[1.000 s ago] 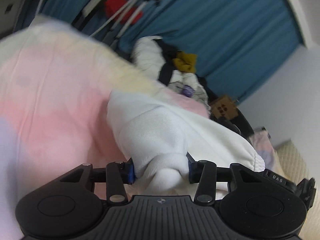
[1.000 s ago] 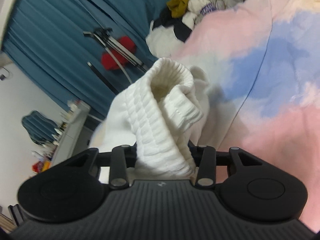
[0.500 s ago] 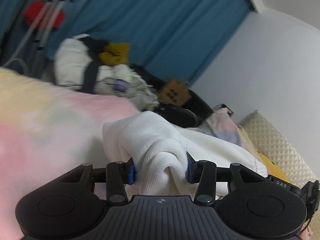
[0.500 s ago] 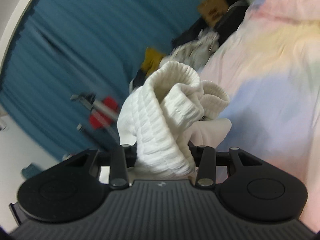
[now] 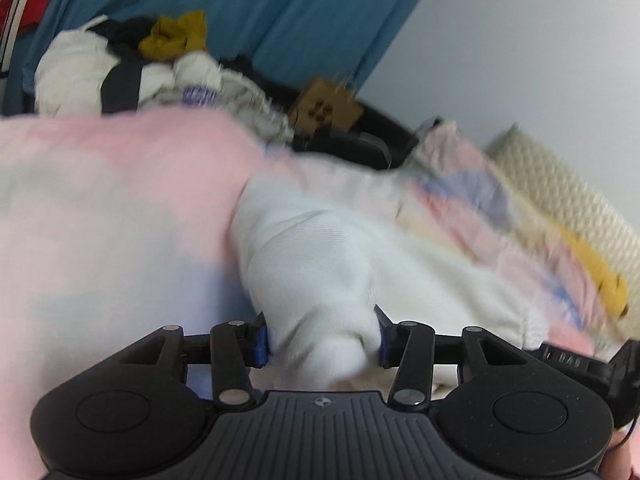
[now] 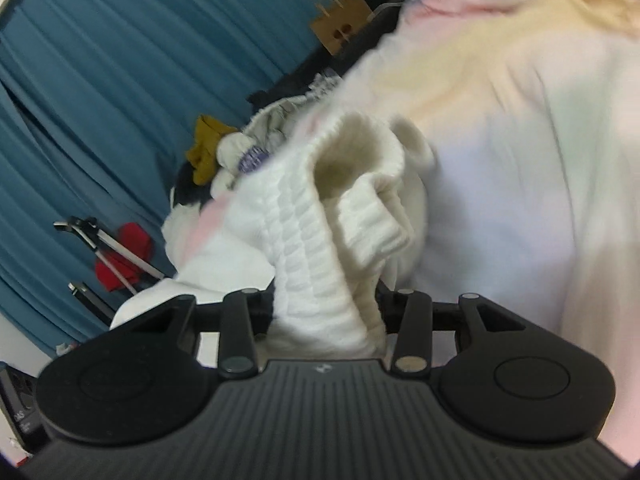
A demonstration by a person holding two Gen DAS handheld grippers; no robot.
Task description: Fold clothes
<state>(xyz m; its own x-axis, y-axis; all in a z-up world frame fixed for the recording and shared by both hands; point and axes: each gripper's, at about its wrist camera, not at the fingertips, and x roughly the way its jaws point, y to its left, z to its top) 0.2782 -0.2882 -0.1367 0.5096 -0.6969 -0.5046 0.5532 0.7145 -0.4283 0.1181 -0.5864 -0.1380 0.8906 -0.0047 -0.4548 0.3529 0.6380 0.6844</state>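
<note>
A white sweatshirt (image 5: pixel 312 256) lies bunched over a pastel pink, blue and yellow bedspread (image 5: pixel 100 208). My left gripper (image 5: pixel 320 340) is shut on a smooth fold of it, and the cloth trails off to the right. My right gripper (image 6: pixel 326 312) is shut on the sweatshirt's ribbed cuff or hem (image 6: pixel 320 240), which stands up in a loop in front of the camera. The fingertips of both grippers are buried in cloth.
A pile of other clothes (image 5: pixel 132 68), white, black and mustard, sits at the bed's far edge before a blue curtain (image 5: pixel 280 12). A brown paper bag (image 5: pixel 326 106) and dark items lie beside it. A quilted cream pillow (image 5: pixel 560 200) is at right. A tripod with red cloth (image 6: pixel 116 256) stands by the curtain.
Both grippers have swung with the sweatshirt still held; the left now sits lower over the bedspread, and the right view has turned so more bedspread fills its right side.
</note>
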